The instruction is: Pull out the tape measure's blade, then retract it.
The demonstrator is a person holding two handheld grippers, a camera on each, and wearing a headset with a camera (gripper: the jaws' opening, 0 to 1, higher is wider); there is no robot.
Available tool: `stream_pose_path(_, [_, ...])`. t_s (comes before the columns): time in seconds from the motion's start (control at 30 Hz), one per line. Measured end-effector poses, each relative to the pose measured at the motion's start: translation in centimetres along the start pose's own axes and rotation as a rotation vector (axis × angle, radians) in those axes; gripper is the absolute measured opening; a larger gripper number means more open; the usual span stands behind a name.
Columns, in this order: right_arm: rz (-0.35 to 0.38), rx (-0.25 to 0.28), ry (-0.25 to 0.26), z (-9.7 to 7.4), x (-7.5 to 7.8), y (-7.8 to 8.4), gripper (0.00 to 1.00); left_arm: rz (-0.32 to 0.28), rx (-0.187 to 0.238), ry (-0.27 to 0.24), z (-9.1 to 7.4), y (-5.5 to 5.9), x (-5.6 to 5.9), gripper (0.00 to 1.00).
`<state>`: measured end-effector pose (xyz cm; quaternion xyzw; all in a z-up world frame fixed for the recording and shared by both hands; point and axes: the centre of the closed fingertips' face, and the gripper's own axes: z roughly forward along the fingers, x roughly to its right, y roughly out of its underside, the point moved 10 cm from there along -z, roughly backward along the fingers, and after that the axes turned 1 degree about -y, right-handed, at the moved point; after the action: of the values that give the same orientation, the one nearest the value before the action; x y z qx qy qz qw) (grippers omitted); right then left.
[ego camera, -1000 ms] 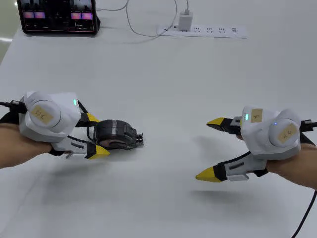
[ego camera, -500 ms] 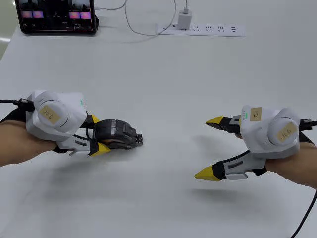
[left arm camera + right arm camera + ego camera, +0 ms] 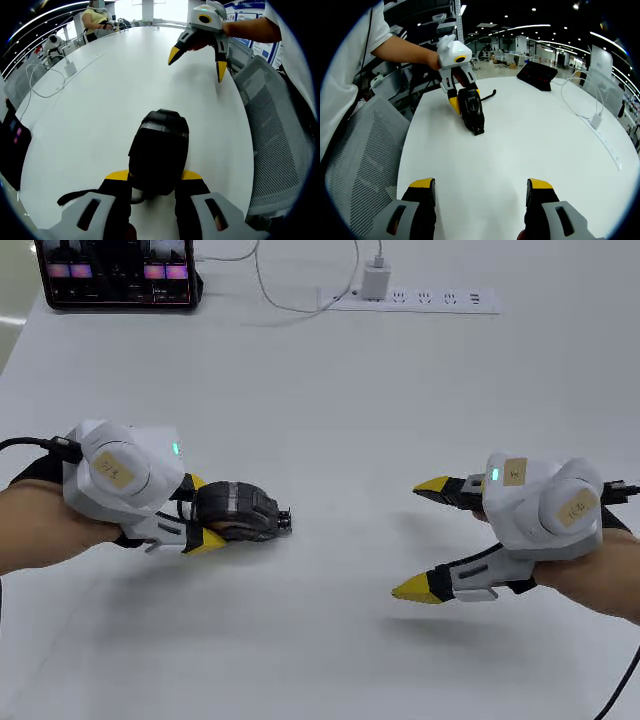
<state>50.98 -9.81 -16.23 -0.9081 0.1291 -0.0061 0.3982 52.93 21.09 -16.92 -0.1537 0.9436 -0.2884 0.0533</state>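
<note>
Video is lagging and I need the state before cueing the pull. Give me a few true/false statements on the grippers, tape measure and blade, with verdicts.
1. The left gripper is clamped on the tape measure. True.
2. The right gripper is shut on the blade's end. False: it is open, holds nothing, and is well apart from the tape measure.
3. The tape measure rests on the table. True.
4. The blade is drawn out across the table. False: just its hook shows at the case mouth.
5. A power strip lies at the table's far side. True.
</note>
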Motion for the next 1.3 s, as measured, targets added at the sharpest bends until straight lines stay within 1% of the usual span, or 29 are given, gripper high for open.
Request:
stream_pose_path(0.07, [-0.001, 0.001, -0.001, 0.2, 0.2, 0.0, 0.7, 0.013, -0.003, 0.0, 0.0, 0.0, 0.0, 0.28])
stream_pose_path(0.17, [-0.002, 0.006, -0.003, 0.5, 0.4, -0.1, 0.69, 0.018, -0.004, 0.001, 0.0, 0.0, -0.1, 0.28])
stream_pose_path(0.37, [-0.011, 0.058, -0.003, 1.6, 0.9, -0.8, 0.64, 0.012, -0.005, 0.001, 0.0, 0.0, 0.0, 0.28])
stream_pose_path(0.6, [-0.034, 0.083, -0.019, 3.3, 1.4, -1.6, 0.6, 0.031, -0.012, 0.006, 0.1, 0.0, -0.1, 0.28])
stream_pose_path(0.87, [-0.054, 0.092, -0.06, 5.2, 1.3, -2.2, 0.55, 0.103, -0.018, 0.009, 0.1, 0.0, 0.0, 0.27])
stream_pose_path(1.17, [-0.063, 0.11, -0.091, 7.0, 1.4, -3.0, 0.5, 0.119, -0.02, 0.007, 0.1, -0.1, -0.1, 0.27])
stream_pose_path(1.3, [-0.073, 0.126, -0.106, 7.7, 1.5, -3.3, 0.45, 0.115, -0.021, 0.009, 0.1, -0.1, -0.1, 0.27])
